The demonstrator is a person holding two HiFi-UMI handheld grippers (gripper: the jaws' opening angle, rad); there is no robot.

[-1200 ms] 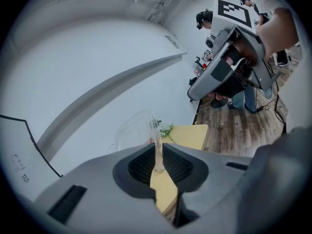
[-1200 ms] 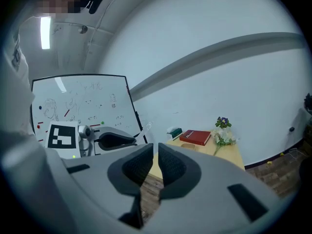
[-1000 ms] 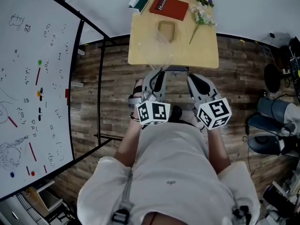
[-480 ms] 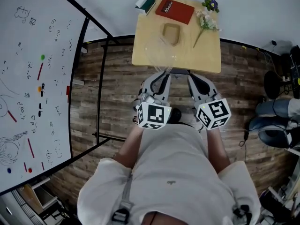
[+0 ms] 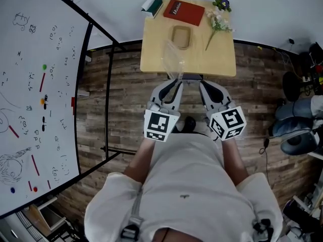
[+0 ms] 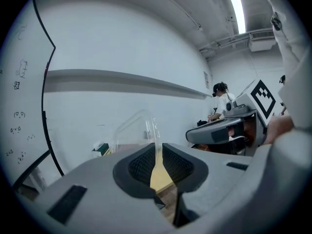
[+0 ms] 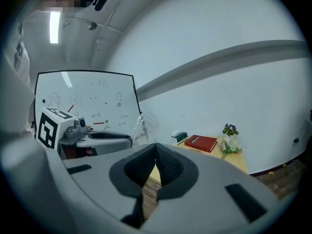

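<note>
Room with a wood-plank floor (image 5: 126, 110) and white walls. A whiteboard (image 5: 30, 84) on a black frame stands left of the table (image 5: 222, 59), with pen scribbles and coloured magnets on it. The table is small, with a light wood top, against the far wall.

The person stands just off the table's near edge, a gripper in each hand, both pointing at that edge.

Left gripper (image 5: 174, 80): pads pinched on the rim of a clear plastic bag (image 5: 173, 59). The left gripper view shows the film clamped in the thin slit between the pads. The bag rises from the jaws and hangs over the table's near edge, left of centre, just short of the tray.

Right gripper (image 5: 202, 83): pads pressed together with nothing between them, held just right of the left gripper and off the table's near edge.

On the table:
- red book (image 5: 183, 11) at the far edge, centre
- tan tray (image 5: 181, 36) mid-table, just in front of the book
- flower sprig (image 5: 217, 19) at the far right corner, stem angled toward centre
- small green-and-white box (image 5: 152, 5) at the far left corner
</note>
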